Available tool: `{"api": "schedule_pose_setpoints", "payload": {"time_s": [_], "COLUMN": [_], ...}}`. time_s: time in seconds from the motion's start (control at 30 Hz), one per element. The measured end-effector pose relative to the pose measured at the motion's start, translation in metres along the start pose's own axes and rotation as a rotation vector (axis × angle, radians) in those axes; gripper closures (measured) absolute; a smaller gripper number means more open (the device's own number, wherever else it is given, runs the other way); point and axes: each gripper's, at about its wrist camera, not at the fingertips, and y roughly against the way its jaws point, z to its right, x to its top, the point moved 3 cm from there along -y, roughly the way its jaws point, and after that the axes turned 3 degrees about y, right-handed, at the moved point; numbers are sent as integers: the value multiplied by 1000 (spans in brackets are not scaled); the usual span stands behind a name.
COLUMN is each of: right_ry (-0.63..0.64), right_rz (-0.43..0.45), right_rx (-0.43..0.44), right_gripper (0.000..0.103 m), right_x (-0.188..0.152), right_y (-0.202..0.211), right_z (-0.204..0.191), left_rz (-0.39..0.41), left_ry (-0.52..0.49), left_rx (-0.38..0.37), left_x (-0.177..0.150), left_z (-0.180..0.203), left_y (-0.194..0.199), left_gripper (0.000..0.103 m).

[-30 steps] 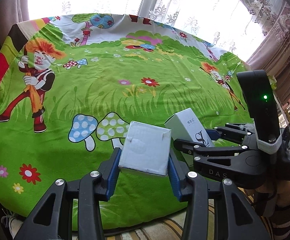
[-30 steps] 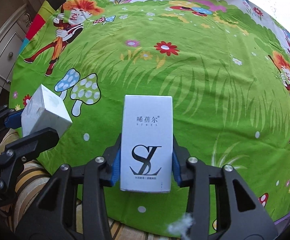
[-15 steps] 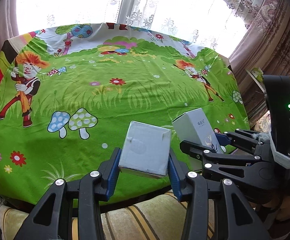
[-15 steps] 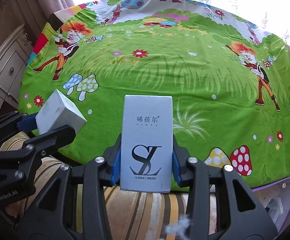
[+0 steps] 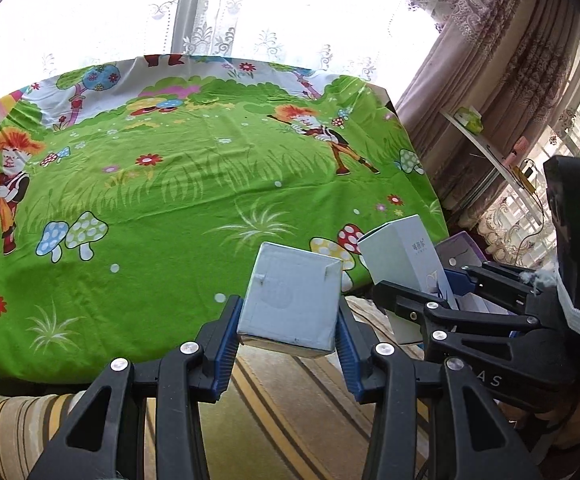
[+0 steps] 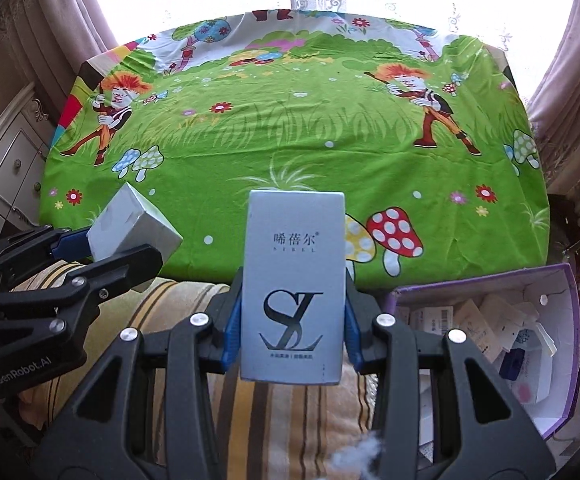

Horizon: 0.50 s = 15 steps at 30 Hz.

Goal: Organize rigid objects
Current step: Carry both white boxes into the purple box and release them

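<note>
Two boxes are hanging before the table's (image 6: 489,248) near edge — the cube box (image 5: 290,304) to the left, the tall box (image 6: 293,292) to the right — while a bin (image 6: 569,320) is sitting lower right, holding small packets.

The small items inside the purple box (image 6: 485,292) are too jumbled to identify, and its lower corner is cut off. The tall white carton (image 5: 403,252) is half hidden behind the right hand-held gripper (image 5: 449,280).

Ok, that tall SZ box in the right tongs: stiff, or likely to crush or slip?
The tall SZ box probably holds stiff: its walls look flat between the right tongs. The smooth card could slip. It's gripped low, so it may tilt.
</note>
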Motion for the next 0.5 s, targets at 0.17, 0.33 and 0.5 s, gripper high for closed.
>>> {"api": "schedule_pose_setpoints", "payload": {"time_s": [0.17,0.33,0.5], "right_ry": [-65,-154,-236], "right_rz": [13,15,4], "right_rx": [-90,-200,-283], "right_gripper": [57,57,57], "right_x": [-32,-67,-98], "right_y": [30,58,75], "right_z": [41,89,132], "left_rz": [-26,-68,-104], "left_ry": [-82,-165,-243], "left_rx": [-59,-112,-150], "left_x": [-12,-25,-35], "left_z": [53,108,156], "left_y": [-4,-15,-29], "left_gripper": [58,58,58]}}
